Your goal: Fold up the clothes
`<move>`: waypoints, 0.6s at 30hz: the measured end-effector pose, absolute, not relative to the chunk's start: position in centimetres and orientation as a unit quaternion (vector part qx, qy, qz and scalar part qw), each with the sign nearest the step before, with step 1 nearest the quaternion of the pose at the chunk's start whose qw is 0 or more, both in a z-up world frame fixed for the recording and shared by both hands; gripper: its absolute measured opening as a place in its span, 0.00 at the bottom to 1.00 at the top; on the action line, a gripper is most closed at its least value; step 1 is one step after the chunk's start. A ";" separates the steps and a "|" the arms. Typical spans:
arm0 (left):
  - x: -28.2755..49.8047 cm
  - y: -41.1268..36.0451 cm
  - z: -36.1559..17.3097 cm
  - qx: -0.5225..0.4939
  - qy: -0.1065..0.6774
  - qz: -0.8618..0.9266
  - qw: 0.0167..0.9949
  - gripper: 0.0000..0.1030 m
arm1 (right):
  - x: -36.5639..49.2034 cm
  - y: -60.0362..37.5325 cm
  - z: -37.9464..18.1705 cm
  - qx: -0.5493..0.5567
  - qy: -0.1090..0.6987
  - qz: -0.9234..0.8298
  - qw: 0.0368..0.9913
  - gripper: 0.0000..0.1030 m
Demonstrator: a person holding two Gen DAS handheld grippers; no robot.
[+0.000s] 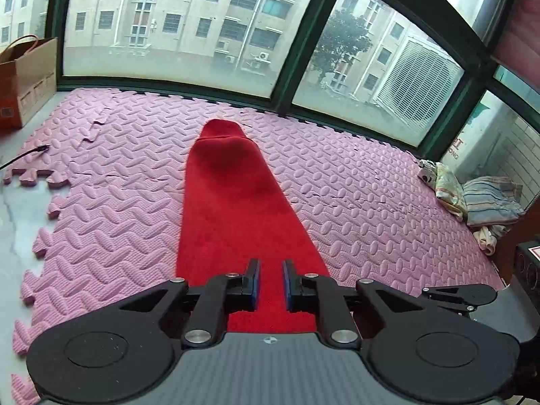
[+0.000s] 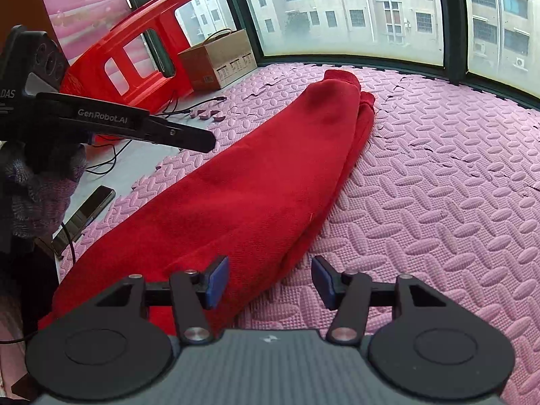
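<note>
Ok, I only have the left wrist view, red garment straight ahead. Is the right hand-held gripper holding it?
Observer: No. The right hand-held gripper is open, one finger over the red garment, the other over the pink mat.
Operator: How does the far end look?
Observer: Two cuffs lie side by side, so it's doubled lengthwise.
Operator: Anything off the mat nearby?
Observer: A dark phone lies on bare floor by the mat's edge.

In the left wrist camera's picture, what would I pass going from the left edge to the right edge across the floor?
Brown paper bag → black cable end → red garment → pile of striped and patterned clothes, all on or beside the pink foam mat.
</note>
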State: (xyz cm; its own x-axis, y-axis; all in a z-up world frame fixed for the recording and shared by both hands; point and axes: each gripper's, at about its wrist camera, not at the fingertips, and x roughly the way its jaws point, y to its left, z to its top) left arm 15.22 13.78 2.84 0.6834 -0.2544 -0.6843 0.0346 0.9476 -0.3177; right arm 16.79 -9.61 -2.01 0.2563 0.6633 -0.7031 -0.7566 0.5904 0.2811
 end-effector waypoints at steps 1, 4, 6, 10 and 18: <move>15.9 13.5 2.3 -0.133 0.400 -0.080 0.903 0.15 | 17.0 -9.7 -2.1 -0.054 0.413 0.453 0.788 0.58; 17.4 13.4 0.7 -0.121 0.425 -0.067 0.895 0.15 | 17.6 -9.6 -2.5 -0.048 0.413 0.469 0.779 0.60; 17.8 14.0 -0.1 -0.119 0.436 -0.054 0.890 0.15 | 17.9 -9.3 -2.8 -0.043 0.412 0.484 0.771 0.60; 17.9 15.6 -1.0 -0.120 0.441 -0.026 0.889 0.14 | 18.0 -8.7 -2.9 -0.029 0.402 0.514 0.757 0.60; 17.8 16.1 -1.7 -0.115 0.444 -0.017 0.888 0.15 | 18.5 -9.1 -2.4 -0.020 0.379 0.577 0.723 0.68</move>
State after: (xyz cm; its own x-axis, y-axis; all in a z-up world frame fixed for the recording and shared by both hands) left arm 17.85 16.14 -1.70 0.6046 -0.1320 -0.7855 -0.0725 0.9730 -0.2193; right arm 18.53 -9.13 -2.36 0.0460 0.8188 -0.5722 -0.8498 0.3332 0.4084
